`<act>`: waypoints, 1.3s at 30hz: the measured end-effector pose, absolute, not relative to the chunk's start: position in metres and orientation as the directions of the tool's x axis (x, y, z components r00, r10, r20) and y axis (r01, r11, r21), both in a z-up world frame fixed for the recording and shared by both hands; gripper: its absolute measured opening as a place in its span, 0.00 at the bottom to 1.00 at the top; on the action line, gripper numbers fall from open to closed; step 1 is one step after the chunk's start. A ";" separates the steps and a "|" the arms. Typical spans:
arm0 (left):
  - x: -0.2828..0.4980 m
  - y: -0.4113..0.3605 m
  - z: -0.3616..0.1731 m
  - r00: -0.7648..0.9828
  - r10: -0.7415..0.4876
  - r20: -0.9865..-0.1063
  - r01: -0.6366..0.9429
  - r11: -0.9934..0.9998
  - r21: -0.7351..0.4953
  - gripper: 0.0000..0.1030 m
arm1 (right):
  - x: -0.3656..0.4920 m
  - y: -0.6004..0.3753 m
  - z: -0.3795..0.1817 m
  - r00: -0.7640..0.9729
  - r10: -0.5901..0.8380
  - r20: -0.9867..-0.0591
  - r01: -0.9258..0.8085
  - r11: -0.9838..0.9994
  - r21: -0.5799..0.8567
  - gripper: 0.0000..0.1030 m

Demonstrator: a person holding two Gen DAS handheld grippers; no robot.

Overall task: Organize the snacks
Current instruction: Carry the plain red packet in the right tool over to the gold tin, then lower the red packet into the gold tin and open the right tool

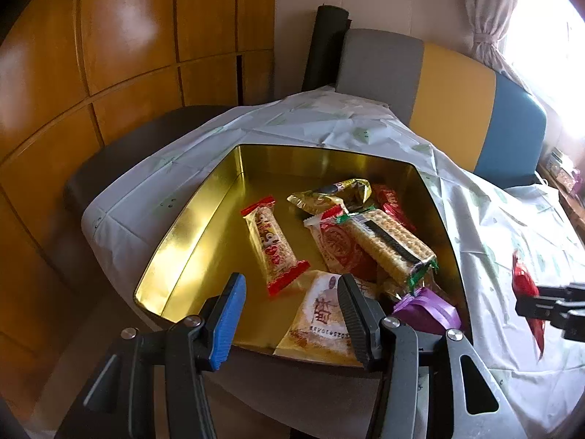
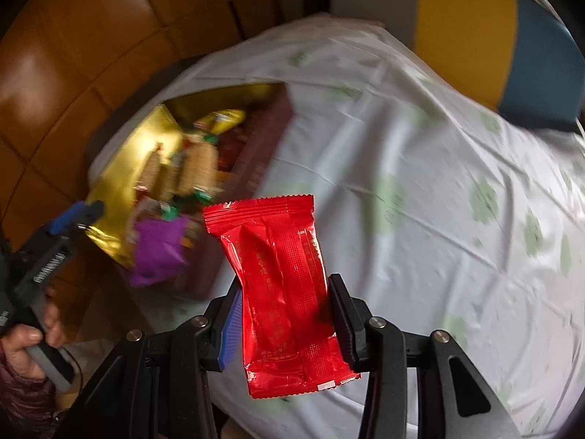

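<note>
A gold tin box (image 1: 190,234) sits on the white tablecloth and holds several wrapped snacks: a red-and-white bar (image 1: 272,243), a cracker pack (image 1: 391,245), a gold pack (image 1: 329,194), a purple pack (image 1: 427,309). My left gripper (image 1: 289,314) is open and empty over the box's near edge. My right gripper (image 2: 285,314) is shut on a red snack packet (image 2: 281,270) and holds it above the cloth, right of the box (image 2: 120,183). In the left wrist view the right gripper (image 1: 526,305) and red packet (image 1: 523,281) show at the far right.
A white tablecloth (image 2: 420,183) with green print covers the table. A grey, yellow and blue chair back (image 1: 457,102) stands behind it. Wooden panels (image 1: 109,55) line the wall to the left. A dark roll (image 1: 325,47) leans in the corner.
</note>
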State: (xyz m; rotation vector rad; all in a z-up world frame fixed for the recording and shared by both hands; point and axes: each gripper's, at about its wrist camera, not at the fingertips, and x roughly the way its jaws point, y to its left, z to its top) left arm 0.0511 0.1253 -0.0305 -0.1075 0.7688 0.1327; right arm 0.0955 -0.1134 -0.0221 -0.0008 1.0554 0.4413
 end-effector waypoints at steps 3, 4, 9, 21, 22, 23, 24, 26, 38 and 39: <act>0.050 0.130 -0.031 0.712 0.092 -0.697 -0.169 0.985 -0.043 0.51 | 0.098 -0.089 -0.008 0.419 0.384 -0.823 -0.411 0.888 0.205 0.43; 0.049 0.131 -0.031 0.712 0.094 -0.696 -0.173 0.984 -0.045 0.51 | 0.098 -0.081 -0.004 0.419 0.393 -0.818 -0.426 0.881 0.205 0.43; 0.048 0.140 -0.030 0.717 0.104 -0.690 -0.196 0.979 -0.056 0.51 | 0.099 -0.041 0.009 0.404 0.437 -0.804 -0.506 0.839 0.201 0.43; 0.038 0.159 -0.029 0.731 0.129 -0.671 -0.258 0.962 -0.095 0.51 | 0.115 0.015 0.001 0.359 0.501 -0.787 -0.571 0.785 0.239 0.43; 0.037 0.160 -0.029 0.733 0.132 -0.667 -0.262 0.960 -0.098 0.51 | 0.118 0.027 -0.003 0.357 0.486 -0.798 -0.590 0.779 0.211 0.43; 0.037 0.161 -0.028 0.735 0.132 -0.665 -0.264 0.959 -0.102 0.51 | 0.121 0.035 -0.007 0.352 0.470 -0.809 -0.602 0.776 0.189 0.43; 0.036 0.162 -0.028 0.735 0.133 -0.665 -0.266 0.959 -0.102 0.51 | 0.129 0.046 -0.016 0.316 0.467 -0.826 -0.613 0.765 0.199 0.43; 0.036 0.163 -0.029 0.731 0.135 -0.669 -0.268 0.958 -0.100 0.51 | 0.143 0.057 -0.031 0.290 0.446 -0.847 -0.613 0.766 0.194 0.42; 0.041 0.155 -0.040 0.711 0.106 -0.696 -0.239 0.966 -0.097 0.51 | 0.164 0.040 -0.039 0.305 0.431 -0.849 -0.571 0.796 0.199 0.47; 0.040 0.155 -0.039 0.711 0.103 -0.696 -0.239 0.966 -0.100 0.51 | 0.161 0.036 -0.034 0.307 0.443 -0.842 -0.580 0.789 0.204 0.50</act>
